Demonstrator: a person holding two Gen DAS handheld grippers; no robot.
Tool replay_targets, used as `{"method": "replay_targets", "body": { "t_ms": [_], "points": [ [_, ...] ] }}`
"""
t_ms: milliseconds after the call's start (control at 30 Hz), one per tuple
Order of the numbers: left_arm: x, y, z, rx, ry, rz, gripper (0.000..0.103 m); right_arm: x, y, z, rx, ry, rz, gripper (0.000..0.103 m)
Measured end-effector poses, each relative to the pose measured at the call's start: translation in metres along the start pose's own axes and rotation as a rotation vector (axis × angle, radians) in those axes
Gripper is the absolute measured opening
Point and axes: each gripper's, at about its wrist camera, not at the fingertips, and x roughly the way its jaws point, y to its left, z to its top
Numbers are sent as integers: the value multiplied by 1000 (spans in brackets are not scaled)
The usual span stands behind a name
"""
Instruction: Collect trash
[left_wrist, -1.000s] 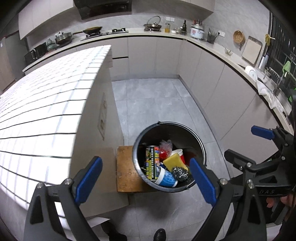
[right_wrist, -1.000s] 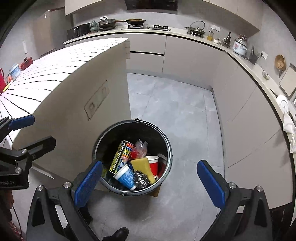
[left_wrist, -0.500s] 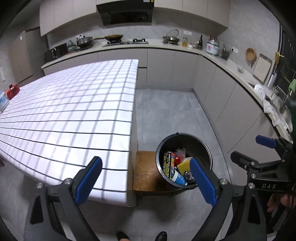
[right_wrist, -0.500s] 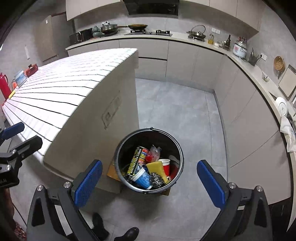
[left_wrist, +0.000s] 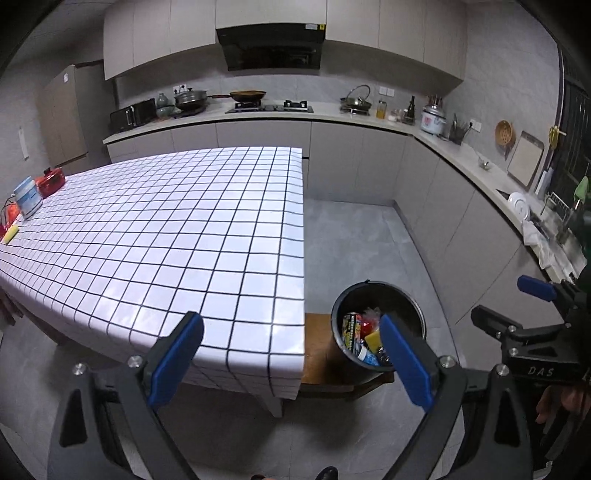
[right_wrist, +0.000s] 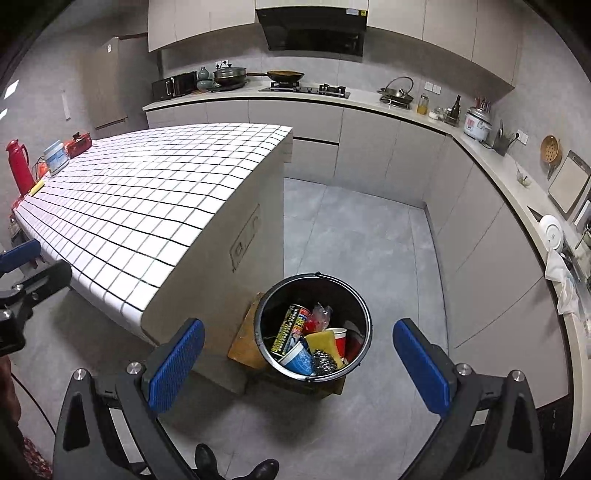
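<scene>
the right tongs (right_wrist: 299, 365) gape wide with nothing between them, hanging over the floor. just past them at 6 o'clock stands a black bucket (right_wrist: 354, 295) on a wooden stool (right_wrist: 245, 341), holding a can, a blue tub, a yellow sponge (right_wrist: 320, 340), a steel scourer and a red cup (all jumbled together). the white-tiled counter (right_wrist: 147, 192) spreads toward 10 o'clock.

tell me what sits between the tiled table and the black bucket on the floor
A low wooden stool fills that gap; the black bucket rests on it beside the tiled table, clearest in the right wrist view.
</scene>
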Motion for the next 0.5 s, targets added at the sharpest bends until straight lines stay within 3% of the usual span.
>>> {"method": "replay_targets", "body": {
  "t_ms": [500],
  "points": [
    [-14,16,-12,-15,-23,8,97,-7,31,-2,-35,-9,13,103]
  ]
}}
